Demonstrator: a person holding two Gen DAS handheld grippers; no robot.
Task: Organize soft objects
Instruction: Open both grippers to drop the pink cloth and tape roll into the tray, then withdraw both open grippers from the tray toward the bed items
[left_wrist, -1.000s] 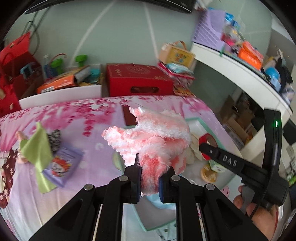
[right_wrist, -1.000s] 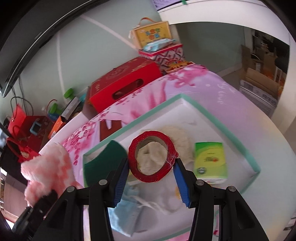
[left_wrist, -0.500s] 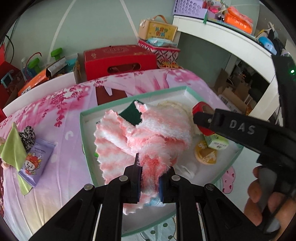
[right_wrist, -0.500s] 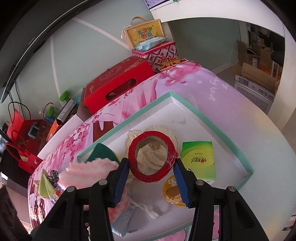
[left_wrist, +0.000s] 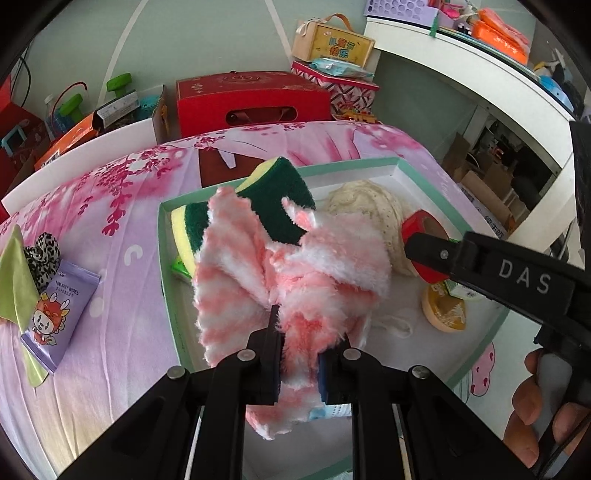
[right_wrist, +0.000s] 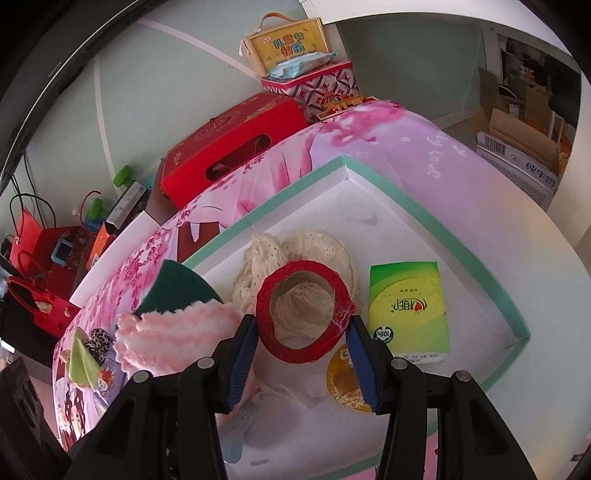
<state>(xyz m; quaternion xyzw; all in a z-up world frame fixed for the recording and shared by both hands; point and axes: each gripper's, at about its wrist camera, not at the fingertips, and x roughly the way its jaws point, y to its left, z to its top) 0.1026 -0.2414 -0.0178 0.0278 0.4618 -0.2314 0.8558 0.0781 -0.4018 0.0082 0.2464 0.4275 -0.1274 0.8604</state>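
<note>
Left wrist view: the left gripper (left_wrist: 298, 350) is clamped on a fluffy pink-and-white cloth (left_wrist: 295, 266), with a fold of the fabric pinched between its two fingers. The cloth hangs above the near left part of a shallow white tray (left_wrist: 400, 166) with a mint-green rim, which rests on a pink floral bedspread (left_wrist: 110, 206). Inside the tray, a green-and-yellow sponge (left_wrist: 280, 199) leans at the far left corner, partly behind the cloth. A cream knitted piece (left_wrist: 373, 206) lies to its right. A round orange lid (left_wrist: 443, 310) sits on the tray floor at the right. The right gripper enters from the right edge, holding a red tape roll (left_wrist: 417, 225) above the tray. Outside the tray, on the bedspread at the left, lie a purple wipes packet (left_wrist: 55, 306), a light green cloth (left_wrist: 14, 277) and a leopard-print scrunchie (left_wrist: 42, 254). A red box (left_wrist: 251, 99) stands beyond the bed.

Right wrist view: the right gripper (right_wrist: 301, 349) grips the red tape roll (right_wrist: 303, 314), one blue pad pressed to each side of the ring. The roll is above the tray centre, over the cream knitted piece (right_wrist: 306, 243). A green tissue pack (right_wrist: 408, 310) lies flat in the tray just right of the roll. The pink-and-white cloth (right_wrist: 173, 336) appears at the left, over the tray's left edge.
</note>
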